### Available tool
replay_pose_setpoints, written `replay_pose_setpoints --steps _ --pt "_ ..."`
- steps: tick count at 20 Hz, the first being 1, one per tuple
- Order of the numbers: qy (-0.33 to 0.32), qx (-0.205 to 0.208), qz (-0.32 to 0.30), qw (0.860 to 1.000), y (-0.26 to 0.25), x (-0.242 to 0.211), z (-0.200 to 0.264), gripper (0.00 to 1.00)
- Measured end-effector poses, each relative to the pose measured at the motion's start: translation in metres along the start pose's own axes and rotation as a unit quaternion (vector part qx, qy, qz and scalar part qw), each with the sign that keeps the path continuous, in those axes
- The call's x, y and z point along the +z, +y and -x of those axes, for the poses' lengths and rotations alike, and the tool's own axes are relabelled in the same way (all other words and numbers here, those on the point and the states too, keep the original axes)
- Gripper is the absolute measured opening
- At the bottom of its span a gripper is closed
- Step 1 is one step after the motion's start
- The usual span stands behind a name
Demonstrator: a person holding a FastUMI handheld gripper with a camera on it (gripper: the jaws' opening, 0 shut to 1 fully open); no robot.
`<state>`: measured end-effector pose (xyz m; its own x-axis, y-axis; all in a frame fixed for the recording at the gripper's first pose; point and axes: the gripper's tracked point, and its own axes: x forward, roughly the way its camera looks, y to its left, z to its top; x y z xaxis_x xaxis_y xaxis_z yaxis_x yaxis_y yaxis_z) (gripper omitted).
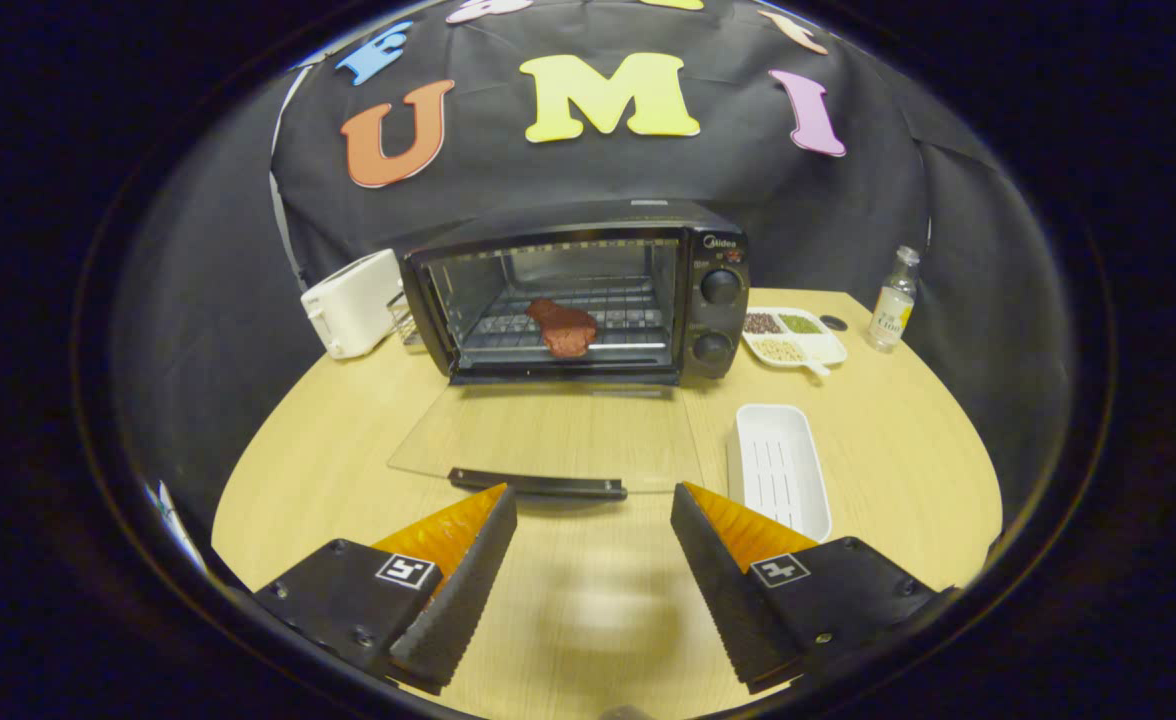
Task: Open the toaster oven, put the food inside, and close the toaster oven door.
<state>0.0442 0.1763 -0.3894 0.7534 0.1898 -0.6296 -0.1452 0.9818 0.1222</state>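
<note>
Two fingers of the gripper [593, 500] are standing wide apart over the wooden table [908, 440], holding nothing. Just ahead of them the toaster oven [588, 290] is sitting with its glass door [548, 440] lying flat open on the table, the door handle [538, 484] nearest the fingertips. A reddish piece of food [563, 327] is resting on the rack inside. A white toaster [350, 303] is standing just left of the oven. To the right, a divided dish [793, 338] of grains and a small bottle [893, 300] are sitting, and a white tray [778, 468] is lying beside the door.
</note>
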Motion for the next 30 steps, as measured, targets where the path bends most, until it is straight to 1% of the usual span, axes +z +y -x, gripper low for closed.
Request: replay_pose_setpoints --steps 4,10,20,26,30 --pt "0.033 -0.003 0.007 0.999 0.002 -0.037 -0.006 0.99" --pt "0.059 0.004 0.015 0.998 0.021 -0.063 -0.031 0.99" --pt "0.069 -0.008 0.025 0.997 0.031 -0.055 -0.084 0.99" --pt "0.071 -0.004 0.017 0.997 0.033 -0.041 -0.089 1.00" --pt "0.052 -0.002 0.026 0.998 0.037 -0.014 -0.079 1.00"
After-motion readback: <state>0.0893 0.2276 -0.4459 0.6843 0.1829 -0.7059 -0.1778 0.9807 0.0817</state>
